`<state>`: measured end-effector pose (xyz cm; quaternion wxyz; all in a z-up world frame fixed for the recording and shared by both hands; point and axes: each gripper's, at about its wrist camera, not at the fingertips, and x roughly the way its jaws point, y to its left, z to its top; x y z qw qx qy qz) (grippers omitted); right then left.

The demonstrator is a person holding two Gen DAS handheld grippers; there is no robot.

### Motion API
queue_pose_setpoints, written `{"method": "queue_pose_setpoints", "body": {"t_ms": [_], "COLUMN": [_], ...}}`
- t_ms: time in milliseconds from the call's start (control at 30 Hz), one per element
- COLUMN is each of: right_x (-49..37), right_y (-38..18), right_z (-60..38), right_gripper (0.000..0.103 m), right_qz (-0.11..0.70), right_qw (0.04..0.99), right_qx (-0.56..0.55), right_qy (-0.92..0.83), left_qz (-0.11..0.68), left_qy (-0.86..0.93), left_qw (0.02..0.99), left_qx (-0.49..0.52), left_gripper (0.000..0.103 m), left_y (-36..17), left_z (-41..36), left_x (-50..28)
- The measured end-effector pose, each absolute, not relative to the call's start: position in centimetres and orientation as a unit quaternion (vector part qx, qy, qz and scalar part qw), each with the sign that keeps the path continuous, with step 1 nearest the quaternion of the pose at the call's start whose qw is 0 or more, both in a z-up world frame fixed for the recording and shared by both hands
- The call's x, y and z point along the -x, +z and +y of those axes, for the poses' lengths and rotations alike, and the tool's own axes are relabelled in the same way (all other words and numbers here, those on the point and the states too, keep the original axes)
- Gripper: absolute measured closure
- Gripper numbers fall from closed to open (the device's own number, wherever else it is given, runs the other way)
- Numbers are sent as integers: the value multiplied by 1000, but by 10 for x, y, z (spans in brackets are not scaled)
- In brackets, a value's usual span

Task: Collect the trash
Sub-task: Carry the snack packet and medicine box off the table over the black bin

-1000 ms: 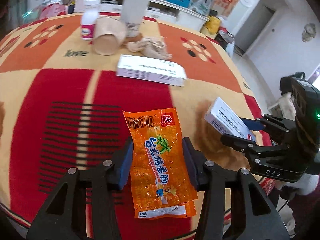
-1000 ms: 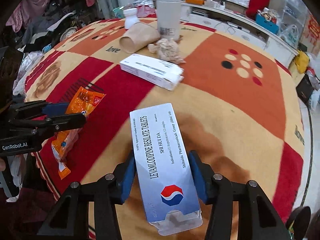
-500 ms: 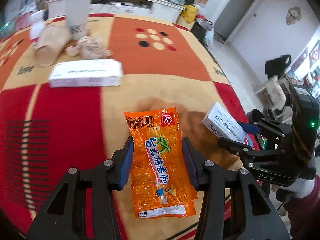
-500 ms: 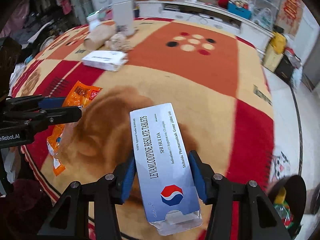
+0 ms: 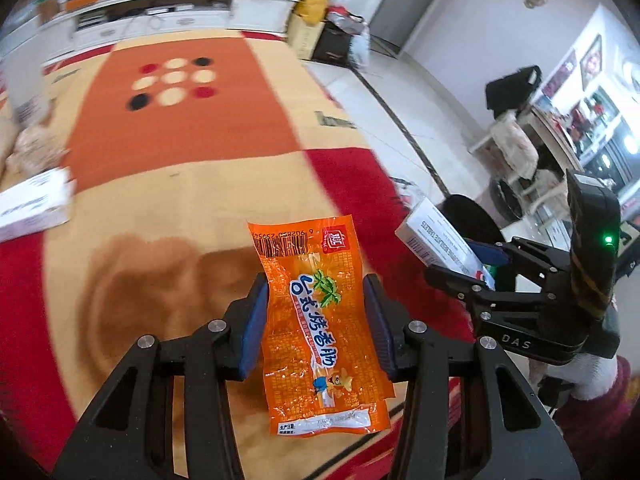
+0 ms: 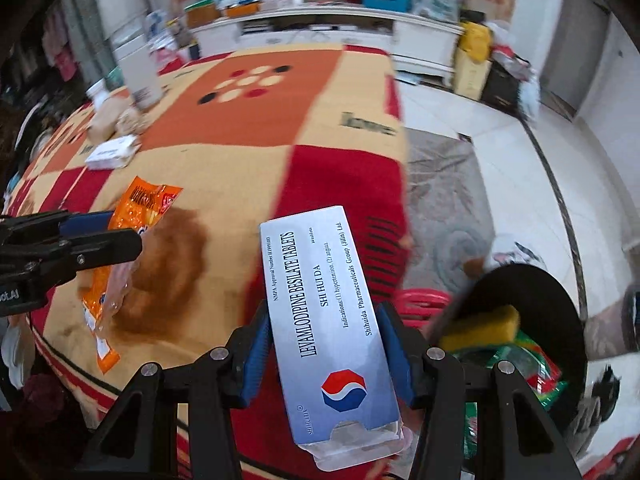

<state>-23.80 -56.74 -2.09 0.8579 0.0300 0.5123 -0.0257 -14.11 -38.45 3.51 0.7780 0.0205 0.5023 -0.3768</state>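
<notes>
My left gripper [image 5: 316,320] is shut on an orange snack wrapper [image 5: 320,320], held above the table's right part. The same wrapper [image 6: 136,216] shows at the left of the right wrist view, in the left gripper [image 6: 100,236]. My right gripper [image 6: 324,344] is shut on a white-blue tablet box [image 6: 328,320], near the table's edge. That box [image 5: 436,236] and the right gripper [image 5: 472,264] appear at the right of the left wrist view. A black trash bin [image 6: 560,320] stands on the floor below right, with a yellow sponge [image 6: 484,328] and green wrappers inside.
A red, orange and cream cloth covers the table [image 6: 256,152]. At its far left lie a white box [image 6: 110,154], crumpled paper [image 5: 32,148], a paper cup and a tall white container [image 6: 140,76]. A grey rug [image 6: 444,184] covers the floor by the table; cabinets line the back.
Both grippers have swept to the right across the table with their loads. The far clutter has slid to the left edge, and the black bin has come into view at the right.
</notes>
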Motion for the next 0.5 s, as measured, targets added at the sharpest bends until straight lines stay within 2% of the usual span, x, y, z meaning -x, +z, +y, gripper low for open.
{"method": "queue_pose_setpoints", "body": {"t_ms": [500], "right_x": [295], "right_y": [-25], "right_z": [-685], "right_gripper": [53], "right_qz": [516], "right_qw": [842], "right_qx": [-77], "right_qy": [-138], "left_qz": [510], "left_qy": [-454], "left_qw": [730], "left_qx": [-31], "left_gripper": [59], "left_y": [39], "left_z": [-507], "left_x": [163]}}
